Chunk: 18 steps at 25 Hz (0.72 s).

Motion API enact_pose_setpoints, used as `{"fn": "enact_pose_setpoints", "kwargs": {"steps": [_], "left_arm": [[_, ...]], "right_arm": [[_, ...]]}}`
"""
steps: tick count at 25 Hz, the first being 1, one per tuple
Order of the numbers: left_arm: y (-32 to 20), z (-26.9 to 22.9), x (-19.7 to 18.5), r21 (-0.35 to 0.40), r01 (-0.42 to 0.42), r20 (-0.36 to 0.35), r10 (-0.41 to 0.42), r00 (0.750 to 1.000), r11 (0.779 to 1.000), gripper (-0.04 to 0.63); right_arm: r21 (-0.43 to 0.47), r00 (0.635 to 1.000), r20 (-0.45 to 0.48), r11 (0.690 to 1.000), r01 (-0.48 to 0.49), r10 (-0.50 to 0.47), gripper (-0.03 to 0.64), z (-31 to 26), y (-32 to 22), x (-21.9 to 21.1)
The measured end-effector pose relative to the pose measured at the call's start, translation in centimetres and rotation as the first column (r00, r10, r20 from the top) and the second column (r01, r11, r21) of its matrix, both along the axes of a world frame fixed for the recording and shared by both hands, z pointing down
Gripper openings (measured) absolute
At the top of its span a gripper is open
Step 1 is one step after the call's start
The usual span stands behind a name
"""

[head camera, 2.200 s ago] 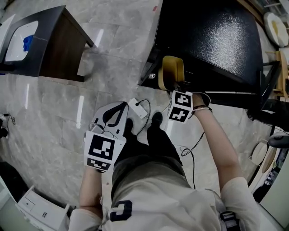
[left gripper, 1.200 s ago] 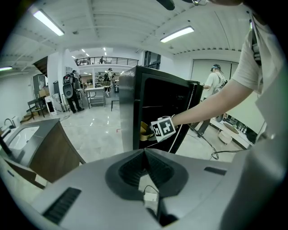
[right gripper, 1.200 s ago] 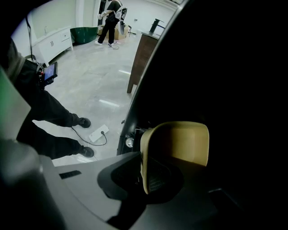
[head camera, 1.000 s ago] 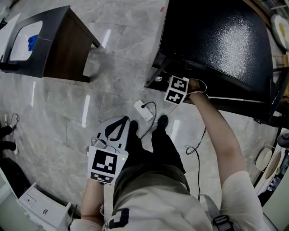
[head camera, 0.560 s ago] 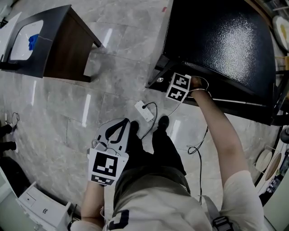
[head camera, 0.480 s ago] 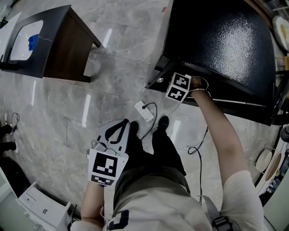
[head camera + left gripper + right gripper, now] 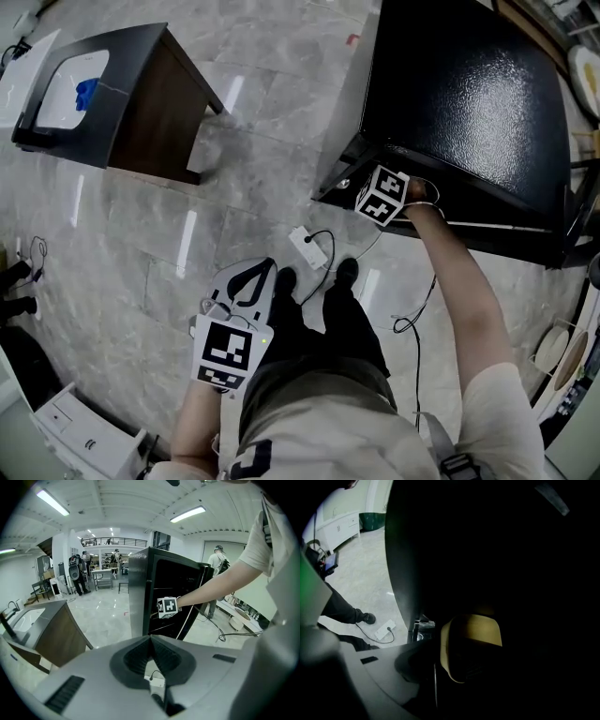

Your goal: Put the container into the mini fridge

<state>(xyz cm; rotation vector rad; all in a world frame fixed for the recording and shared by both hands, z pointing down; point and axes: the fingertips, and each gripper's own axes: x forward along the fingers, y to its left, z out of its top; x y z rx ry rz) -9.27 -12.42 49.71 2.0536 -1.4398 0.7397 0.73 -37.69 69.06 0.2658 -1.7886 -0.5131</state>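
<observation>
The right gripper [image 7: 384, 194] is reached into the black mini fridge [image 7: 464, 94], and its jaws are opening with the yellow container [image 7: 471, 646] between them, just inside the dark cabinet. The main risk is the release. The interior is too dark to tell what the container rests on or whether it sits flat, so if it is only partly on a shelf or slightly tilted, it could tip or slide forward as the jaws let go. Withdrawal is the second hazard: the near jaw lies close along the container's side, and a pull-back that is not straight could catch the rim and drag the container towards the opening or onto the floor. The thin cable [image 7: 419, 305] hanging below the right arm could also snag on the fridge's lower edge as the arm comes out. The left gripper [image 7: 151, 638] hangs by the person's side with its jaws together and nothing in them, so it is not placed to steady anything. The power strip [image 7: 309, 247] and its lead lie just beside the person's shoes [image 7: 348, 272], so a step back could tangle them.
</observation>
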Motion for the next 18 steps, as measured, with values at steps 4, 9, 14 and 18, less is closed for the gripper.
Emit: {"fn": "enact_pose_setpoints", "kwargs": {"steps": [4,9,14,18], "left_arm": [[0.3,-1.0,-0.9,0.029,0.006,-0.001,-0.006,1.0,1.0,0.057],[0.8,-2.5,-1.9,0.071,0.006,-0.003,-0.006,1.0,0.997,0.057],[1.3,-3.7,-2.8,0.098,-0.001,-0.017,0.003,1.0,0.995,0.057],[1.4,-4.8,-3.7,0.138,0.003,-0.017,-0.001,1.0,0.99,0.057]], "right_arm": [[0.046,1.0,0.005,0.999,-0.002,0.001,0.143,-1.7,0.4,0.6],[0.054,0.996,0.064,0.996,-0.07,0.066,0.143,-4.7,1.7,1.3],[-0.058,0.921,0.252,0.954,-0.293,0.298,0.141,-8.6,4.5,1.4],[-0.187,0.804,0.4,0.898,-0.399,0.441,0.141,-11.8,7.1,0.7]]}}
